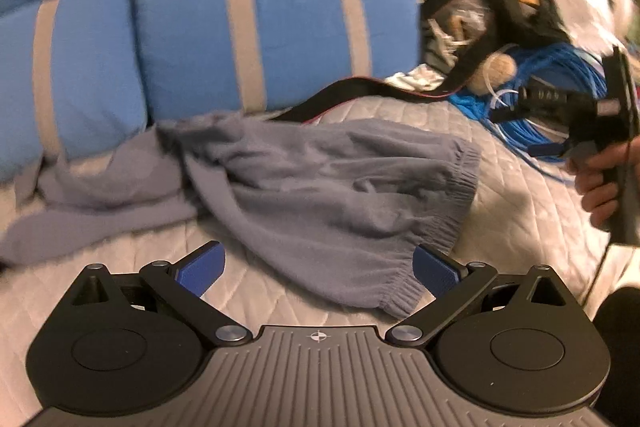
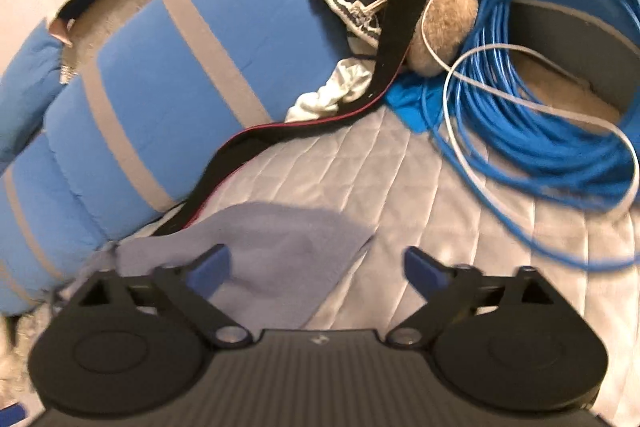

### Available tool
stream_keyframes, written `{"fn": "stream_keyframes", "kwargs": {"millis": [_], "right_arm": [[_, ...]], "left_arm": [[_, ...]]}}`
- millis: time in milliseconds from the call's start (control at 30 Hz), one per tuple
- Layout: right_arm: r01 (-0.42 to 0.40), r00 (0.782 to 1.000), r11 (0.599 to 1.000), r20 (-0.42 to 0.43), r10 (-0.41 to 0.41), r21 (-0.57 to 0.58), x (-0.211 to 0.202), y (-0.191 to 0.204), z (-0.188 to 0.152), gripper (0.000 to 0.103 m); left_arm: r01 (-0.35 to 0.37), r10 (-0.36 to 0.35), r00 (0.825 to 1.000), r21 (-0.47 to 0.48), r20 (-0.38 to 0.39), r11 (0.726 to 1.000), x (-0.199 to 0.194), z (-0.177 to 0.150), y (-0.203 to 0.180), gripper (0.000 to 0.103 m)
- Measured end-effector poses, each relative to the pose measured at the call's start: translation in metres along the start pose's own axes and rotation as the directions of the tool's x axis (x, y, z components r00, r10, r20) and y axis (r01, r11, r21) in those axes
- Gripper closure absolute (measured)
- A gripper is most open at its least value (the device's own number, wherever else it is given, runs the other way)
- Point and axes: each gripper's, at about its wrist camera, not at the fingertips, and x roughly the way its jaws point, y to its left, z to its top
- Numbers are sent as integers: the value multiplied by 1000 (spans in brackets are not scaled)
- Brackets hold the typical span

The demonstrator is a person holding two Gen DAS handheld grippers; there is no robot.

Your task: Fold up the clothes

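**Two grippers open, garment loose on bed**

Both grippers stood with jaws apart, nothing clamped. Left gripper (image 1: 318, 269) hovered over the near ribbed hem of the grey garment (image 1: 320, 187), hem lying between the pads but not pinched. Right gripper (image 2: 316, 269) was wide open, a grey corner under its left finger (image 2: 210, 273), untouched as far as could be told. Garment lay crumpled on the quilt (image 1: 520, 195), in front of the blue pillows (image 1: 272, 27), clear of the cable coil (image 2: 540, 107).

Handling, judged: soft fleece-like knit, light, limp, will sag and drag on the quilt; not slippery, not fragile. Best hold: the elastic hem, one corner per gripper, then lift and spread flat.
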Motion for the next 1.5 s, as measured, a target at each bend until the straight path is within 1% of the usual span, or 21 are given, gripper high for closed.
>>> {"fn": "stream_keyframes", "kwargs": {"millis": [67, 133, 233, 300, 367, 400, 467, 533, 600, 633, 700, 800, 867, 933, 1000, 1067, 1200, 1333, 1367, 1467, 1500], "right_arm": [[-25, 1000, 1000, -12, 26, 18, -15, 10, -14, 0], [-76, 996, 997, -40, 77, 25, -24, 21, -30, 0], [-157, 986, 985, -52, 161, 64, -35, 31, -57, 0], [-183, 982, 981, -38, 185, 69, -36, 36, -74, 0], [-175, 983, 984, -56, 177, 35, -29, 40, -87, 0], [-173, 982, 985, -72, 174, 28, -27, 39, -90, 0], [-175, 980, 984, -94, 177, 22, -24, 38, -91, 0], [-175, 980, 984, -89, 178, 32, -24, 33, -90, 0], [-161, 982, 986, -90, 164, 44, -24, 29, -89, 0], [-150, 983, 988, -100, 153, 45, -22, 29, -90, 0], [-133, 984, 991, -113, 136, 32, -20, 29, -93, 0], [-126, 990, 991, -74, 122, -49, -24, 37, -96, 0], [-141, 990, 983, -37, 137, -115, -28, 42, -98, 0], [-150, 989, 977, -21, 148, -151, -31, 45, -99, 0], [-167, 986, 974, -16, 167, -155, -33, 43, -99, 0], [-193, 981, 970, -20, 192, -145, -32, 42, -98, 0], [-193, 981, 971, -10, 193, -139, -32, 42, -96, 0], [-189, 981, 970, 7, 192, -153, -34, 43, -96, 0], [-188, 982, 970, 6, 191, -154, -33, 43, -97, 0], [-183, 983, 971, 3, 186, -155, -33, 42, -98, 0], [-182, 983, 971, 5, 185, -158, -33, 42, -98, 0]], "left_arm": [[10, -9, 1000, 70, -26, 997, 6, -4, -9, 0], [23, -16, 998, 123, -56, 992, 13, -9, -16, 0], [28, -16, 997, 149, -75, 989, 21, -20, -20, 0], [23, -8, 995, 167, -95, 986, 27, -26, -20, 0], [12, 9, 995, 211, -99, 977, 30, -32, -21, 0], [-1, 28, 995, 266, -99, 964, 32, -36, -24, 0], [-48, 89, 992, 395, -85, 917, 35, -45, -32, 0], [-119, 165, 985, 534, -40, 837, 40, -57, -42, 0], [-182, 225, 974, 633, 13, 752, 47, -67, -51, 0], [-205, 242, 970, 666, 37, 717, 50, -71, -54, 0], [-226, 247, 966, 706, 75, 671, 54, -75, -59, 0], [-260, 254, 959, 756, 128, 600, 60, -79, -66, 1], [-272, 250, 956, 785, 154, 557, 62, -81, -71, 1], [-277, 240, 955, 805, 172, 525, 64, -83, -75, 1], [-276, 229, 956, 822, 182, 499, 66, -85, -77, 2], [-274, 219, 957, 832, 188, 482, 68, -85, -79, 2], [-268, 191, 961, 852, 201, 451, 73, -85, -83, 3], [-263, 163, 963, 874, 214, 409, 77, -87, -91, 10], [-260, 160, 964, 878, 212, 401, 78, -88, -93, 12], [-241, 160, 968, 884, 192, 401, 81, -87, -97, 16], [-226, 153, 972, 885, 178, 407, 81, -86, -97, 22]]}}
